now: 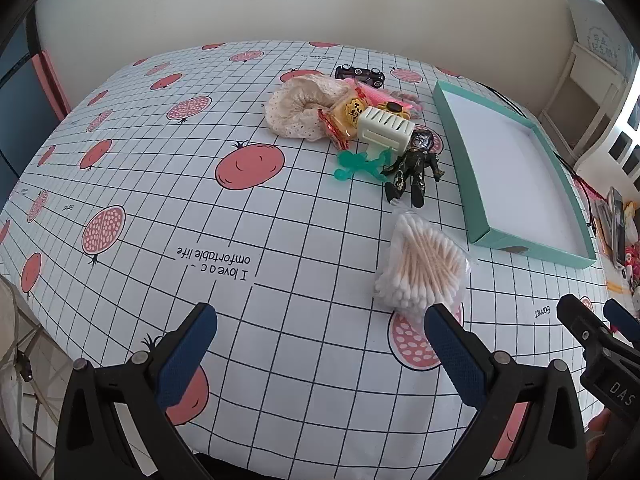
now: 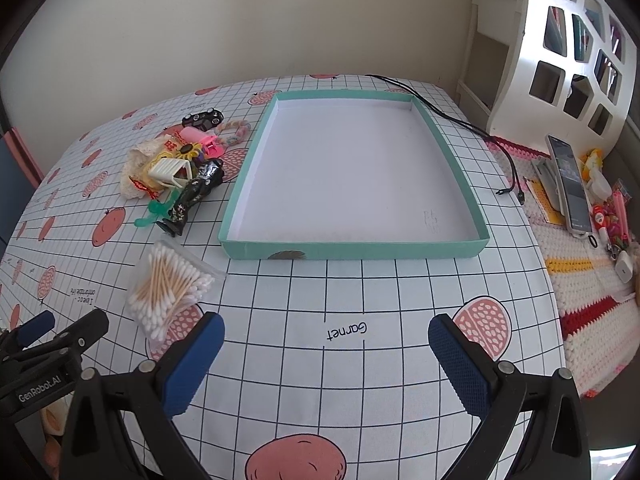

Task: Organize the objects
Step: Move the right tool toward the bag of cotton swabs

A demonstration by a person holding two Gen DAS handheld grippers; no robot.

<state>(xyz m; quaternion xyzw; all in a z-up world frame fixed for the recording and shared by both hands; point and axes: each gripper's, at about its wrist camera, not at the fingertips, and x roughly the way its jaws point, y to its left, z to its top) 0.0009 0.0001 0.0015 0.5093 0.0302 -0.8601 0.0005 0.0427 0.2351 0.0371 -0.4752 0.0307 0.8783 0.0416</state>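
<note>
Shallow teal cardboard tray (image 2: 352, 249) sits empty nr the cloth's right edge, w/ the clear bag of wooden cotton swabs (image 1: 420, 266) nearest the spread left gripper (image 1: 320, 344). Right gripper (image 2: 326, 346) also spread, holding nothing, facing the tray, prob. ready to load.

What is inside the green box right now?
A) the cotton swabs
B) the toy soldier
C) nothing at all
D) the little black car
C: the green box shows only its bare white floor, while the cotton swabs, toy soldier and black car all lie outside it on the tablecloth.
</note>
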